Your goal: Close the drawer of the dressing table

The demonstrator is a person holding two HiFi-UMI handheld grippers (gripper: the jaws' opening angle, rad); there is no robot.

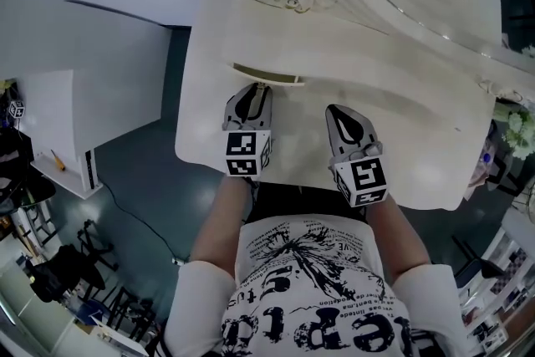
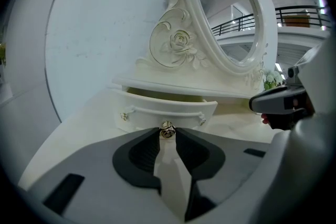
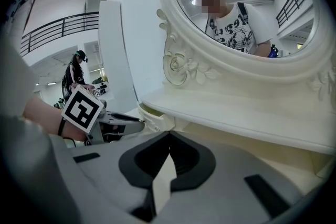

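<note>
Drawer (image 2: 157, 108) ajar
Left hand-held gripper (image 2: 167, 134) clamps the drawer's knob (image 2: 167, 130); right hand-held gripper (image 3: 169, 135), beside the drawer, is closed, empty.

Head view looked steeply down over dressing table (image 1: 401, 138). Both gripper views sat low and close, facing the shared mirror (image 2: 231, 13).

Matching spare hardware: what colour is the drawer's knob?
Gold knob on a cream drawer; shows best in the left gripper view.
</note>
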